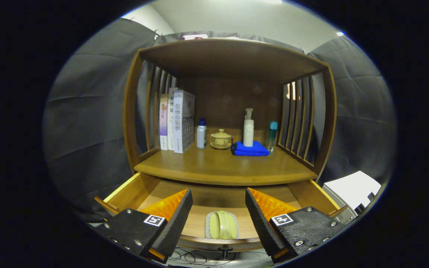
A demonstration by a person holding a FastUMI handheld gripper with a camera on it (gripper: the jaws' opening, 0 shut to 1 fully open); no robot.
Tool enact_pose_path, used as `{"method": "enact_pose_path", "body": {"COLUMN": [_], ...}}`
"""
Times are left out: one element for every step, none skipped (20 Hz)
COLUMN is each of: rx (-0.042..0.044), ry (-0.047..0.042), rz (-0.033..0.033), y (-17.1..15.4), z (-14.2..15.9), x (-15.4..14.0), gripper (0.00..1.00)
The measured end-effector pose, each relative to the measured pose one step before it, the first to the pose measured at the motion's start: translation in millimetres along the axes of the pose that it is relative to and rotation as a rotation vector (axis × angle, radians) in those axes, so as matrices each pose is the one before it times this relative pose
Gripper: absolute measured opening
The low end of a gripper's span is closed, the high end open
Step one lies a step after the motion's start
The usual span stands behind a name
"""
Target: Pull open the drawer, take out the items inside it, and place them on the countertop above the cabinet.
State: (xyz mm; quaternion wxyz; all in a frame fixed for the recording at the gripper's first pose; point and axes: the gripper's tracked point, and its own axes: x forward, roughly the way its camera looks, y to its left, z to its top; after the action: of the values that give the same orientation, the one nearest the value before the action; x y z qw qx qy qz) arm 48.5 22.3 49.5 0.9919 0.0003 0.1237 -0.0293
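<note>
The wooden drawer [132,190] stands pulled open under the cabinet's countertop [222,167]. On its floor, near the front wall, lies a pale green oval item [222,225] in a clear wrapper. My gripper [218,206] hovers above the drawer, open, and the green item shows in the gap between the fingers, lower down and apart from them. Nothing is held.
On the countertop stand several books [175,121] at the left, a white bottle with a blue cap [201,134], a lidded tea cup on a saucer [221,139], a pump bottle [248,128] on a folded blue cloth [250,149], and a teal bottle [272,134]. Slatted side walls and a roof enclose the shelf.
</note>
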Motion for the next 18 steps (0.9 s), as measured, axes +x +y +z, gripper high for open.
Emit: {"method": "enact_pose_path", "body": {"rx": [-0.00346, -0.00776, -0.00241, -0.00265, -0.00025, 0.00422, 0.00261, 0.0007, -0.00433, -0.0104, -0.00673, -0.00008, 0.00452, 0.00752, 0.00788, 0.00389, -0.00348, -0.00715], "ry": [0.0353, 0.0334, 0.03506, 0.02604, 0.02193, 0.02843, 0.02901, 0.03003, 0.03214, 0.03347, 0.02592, 0.03222, 0.03132, 0.03434, 0.03, 0.02526, 0.01948, 0.01473], "rz": [-0.01917, -0.01194, -0.00662, -0.00799, -0.00847, -0.0052, -0.00214, -0.00061, 0.0003, -0.00194, -0.00223, -0.00041, 0.00857, 0.00366, -0.00002, -0.00423, -0.00143, 0.00113], "y": [-3.55, -2.82, -1.38, -2.09, -2.65, -1.09, -0.6, -0.76, -0.62, -0.88, -1.0, -0.25, 1.64, 1.39, 0.25, -1.07, -0.03, 1.61], "z": [-7.29, -6.99, -6.55, -5.45, -3.18, -5.1, -3.47, -4.63, -4.1, -5.74, -4.68, -6.53, -5.89, -8.99, -6.2, -6.75, -4.86, -4.68], "x": [6.77, 6.58, 5.74, 6.22, 6.49, 6.48, 5.79, 5.69, 5.02, 4.2, 4.99, 3.38, 3.59, 3.89, 3.34, 2.87, 3.13, 2.68], "gripper": [0.88, 0.89, 0.89, 0.89, 0.89, 0.89, 0.89, 0.89, 0.89, 0.89, 0.89, 0.89, 0.9, 0.9, 0.9, 0.9, 0.9, 0.9]}}
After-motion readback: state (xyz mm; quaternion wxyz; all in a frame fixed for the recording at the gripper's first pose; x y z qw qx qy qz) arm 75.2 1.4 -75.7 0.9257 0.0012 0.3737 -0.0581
